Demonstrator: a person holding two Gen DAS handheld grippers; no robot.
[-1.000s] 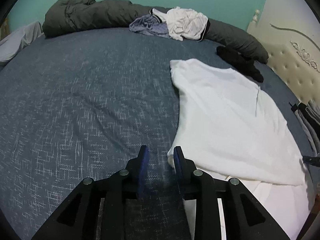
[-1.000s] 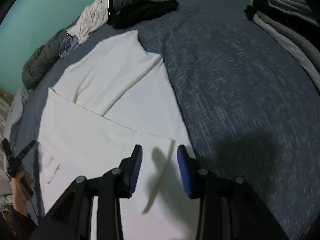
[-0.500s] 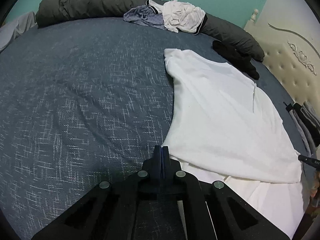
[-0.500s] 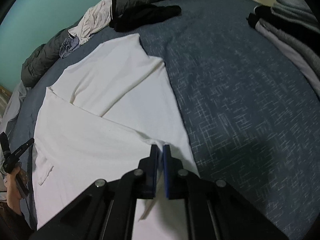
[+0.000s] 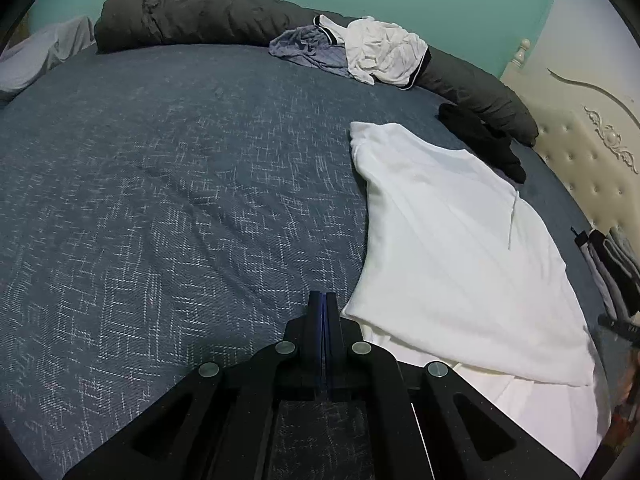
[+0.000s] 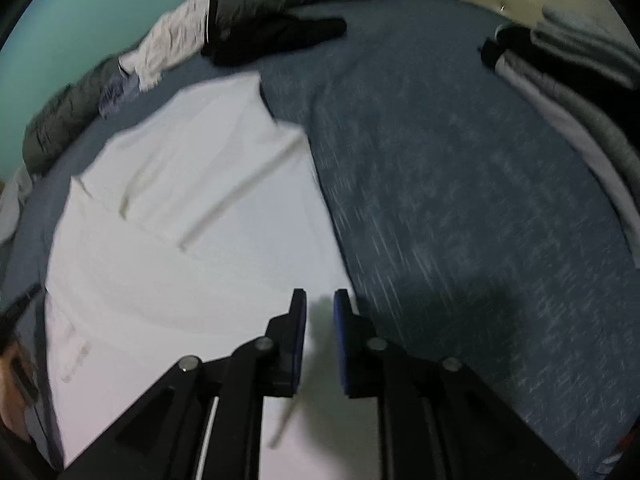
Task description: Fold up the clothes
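Left gripper [image 5: 324, 300]: jaws pressed fully together, tips just beside the near left edge of the white shirt [image 5: 452, 240]; whether any cloth is pinched cannot be told. Angled down toward the blue bedspread [image 5: 160, 200]. Right gripper [image 6: 320, 300]: jaws opening, a narrow gap, nothing visibly between them, hovering above the shirt's near right part, pointing steeply down. Shirt spread flat on the bedspread, one side folded over. Black garment [image 5: 480, 136] just beyond its far end.
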